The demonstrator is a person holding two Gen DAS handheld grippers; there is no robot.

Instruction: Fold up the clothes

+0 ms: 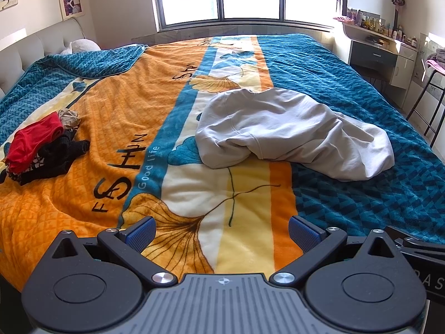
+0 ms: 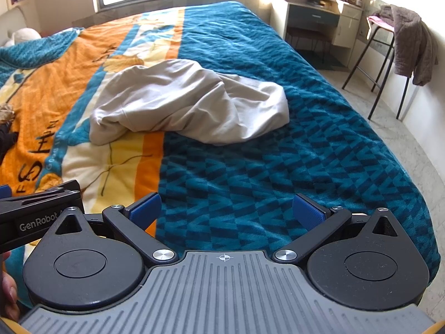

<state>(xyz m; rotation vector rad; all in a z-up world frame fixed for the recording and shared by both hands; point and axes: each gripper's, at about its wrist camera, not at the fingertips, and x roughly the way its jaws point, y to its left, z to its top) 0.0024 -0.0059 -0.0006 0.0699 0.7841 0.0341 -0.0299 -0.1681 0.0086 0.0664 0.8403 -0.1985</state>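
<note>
**Garment Folding: Grippers Clear of the Work**

**Tool state.** The left gripper (image 1: 221, 232) is held above the near edge of the bed with its blue-padded fingers spread wide and nothing between them. The right gripper (image 2: 226, 210) is in the same condition: jaws apart, empty, just beside the left unit.

**Work item.** A pale grey, soft cotton garment (image 1: 292, 133) lies crumpled in a loose heap near the middle of the bed, across the boundary between the floral stripe and the teal patterned area of the fleece blanket (image 1: 375, 194). It is bunched, not flat; a seam and a rounded hem are visible, but collar and sleeves cannot be identified. It lies well ahead of both grippers.

**Secondary items.** A small pile of red and black clothes (image 1: 41, 150) sits at the left side of the bed, well apart from the grey garment. Whether it is folded cannot be determined.

**Step in hand.** Judged from the layout, the grey garment is the item awaiting folding. The next move calls for advancing both grippers to it, taking hold at two separated edge points and spreading it flat.
</note>
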